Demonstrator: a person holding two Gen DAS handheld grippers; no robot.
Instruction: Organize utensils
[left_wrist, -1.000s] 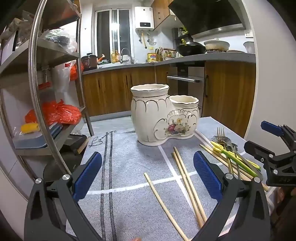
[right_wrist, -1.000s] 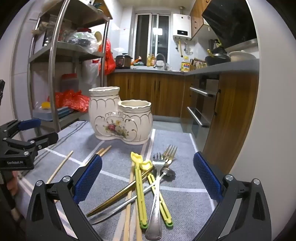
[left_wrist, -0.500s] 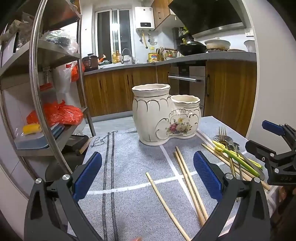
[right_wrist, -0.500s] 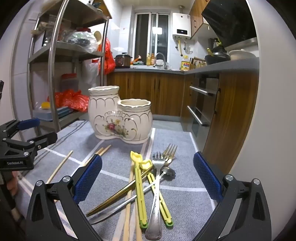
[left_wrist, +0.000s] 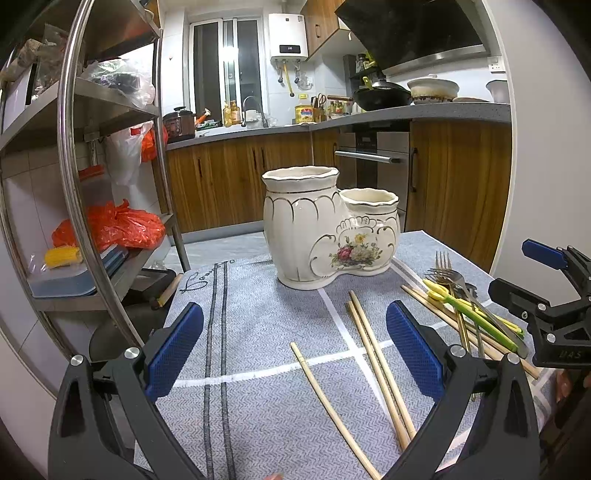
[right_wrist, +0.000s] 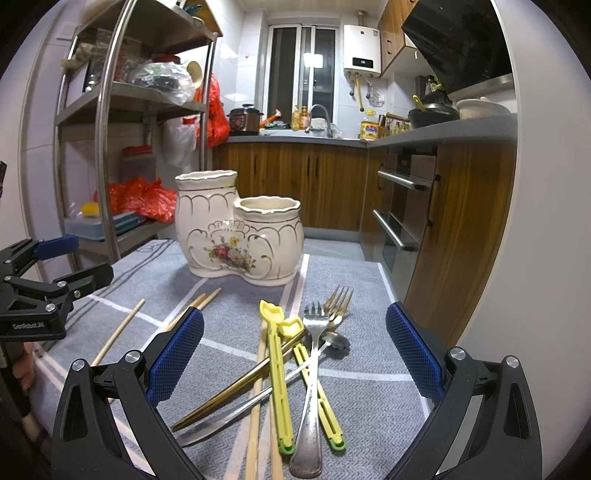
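A cream ceramic double holder (left_wrist: 328, 225) (right_wrist: 236, 229) with a flower print stands at the far middle of the grey cloth, both cups empty as far as I can see. Loose wooden chopsticks (left_wrist: 380, 365) (right_wrist: 118, 332) lie on the cloth ahead of my left gripper (left_wrist: 293, 350), which is open and holds nothing. A pile of forks (right_wrist: 314, 369), yellow-green plastic utensils (right_wrist: 277, 376), a knife and more chopsticks lies just ahead of my right gripper (right_wrist: 293, 350), also open. That pile (left_wrist: 465, 310) shows at the right in the left wrist view.
A steel shelf rack (left_wrist: 74, 177) with red bags stands left of the table. Wooden kitchen cabinets and an oven (right_wrist: 402, 206) lie beyond. The table's right edge (right_wrist: 391, 295) drops off near a white wall. A hand (right_wrist: 22, 369) holds the left gripper's handle.
Both views have crept slightly; the holder and utensils sit a little differently in frame. Nothing has been taken hold of, and both grippers stay open.
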